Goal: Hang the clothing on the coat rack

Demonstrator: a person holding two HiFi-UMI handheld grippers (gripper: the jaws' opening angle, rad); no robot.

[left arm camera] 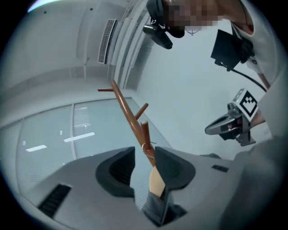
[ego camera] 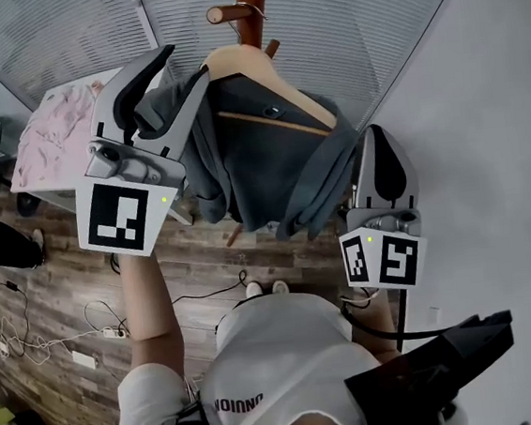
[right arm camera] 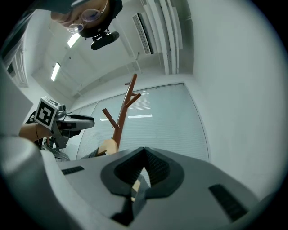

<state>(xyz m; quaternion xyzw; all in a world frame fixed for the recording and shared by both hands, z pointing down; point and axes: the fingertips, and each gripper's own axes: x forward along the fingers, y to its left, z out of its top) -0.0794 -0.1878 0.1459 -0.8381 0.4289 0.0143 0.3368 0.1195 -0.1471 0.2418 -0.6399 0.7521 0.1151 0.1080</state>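
The top of the coat rack (ego camera: 251, 1) runs off the far edge of the head view, and its foot is lost behind the grey garment (ego camera: 269, 159). The left gripper (ego camera: 184, 64) covers the left shoulder of the hanger (ego camera: 249, 59) and the right side of the pink cloth (ego camera: 50, 135). Where the right gripper (ego camera: 378, 138) pinches the garment, folds hide whether wood is caught too.

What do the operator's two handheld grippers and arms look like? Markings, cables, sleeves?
The left gripper and right gripper: light grey shells, tapered jaws, black pads. Each carries a white cube with black square markers. A black cable trails from the right one. White short-sleeved T-shirt.
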